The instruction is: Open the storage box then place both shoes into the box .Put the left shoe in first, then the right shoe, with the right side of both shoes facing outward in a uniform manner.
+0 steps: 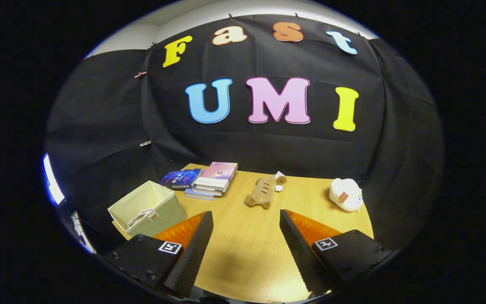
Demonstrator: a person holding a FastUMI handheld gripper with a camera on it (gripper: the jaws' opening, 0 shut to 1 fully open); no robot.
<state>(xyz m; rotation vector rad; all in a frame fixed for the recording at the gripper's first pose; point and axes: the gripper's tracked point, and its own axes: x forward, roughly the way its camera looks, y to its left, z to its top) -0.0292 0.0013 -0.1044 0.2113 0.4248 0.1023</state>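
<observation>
So the gripper (246,217) is hanging above the wooden table (247,249) with its two fingers spread wide apart — nothing between them, just bare tabletop. Off beside the left finger sits the storage box (148,207), a pale fabric cube near the table's front left corner. Its top is open and there's something light-coloured lying inside, maybe a strap or a shoe, but I can't really tell what it is. Beyond the box, toward the back of the table, there's a stack of books (215,177) with a pink cover on top, and a dark blue book (179,178) lying just to the left of it, pretty much touching. Straight ahead of the fingers, in the middle of the table, is a brown plush toy (264,192) lying flat, with a small white thing (279,175) right by its far end. Over on the right, beyond the right finger and close to the table's edge, there's a white plush toy (346,194) with a little red tag on it. Black cloth wall (99,126) behind everything — that's the whole setup.
</observation>
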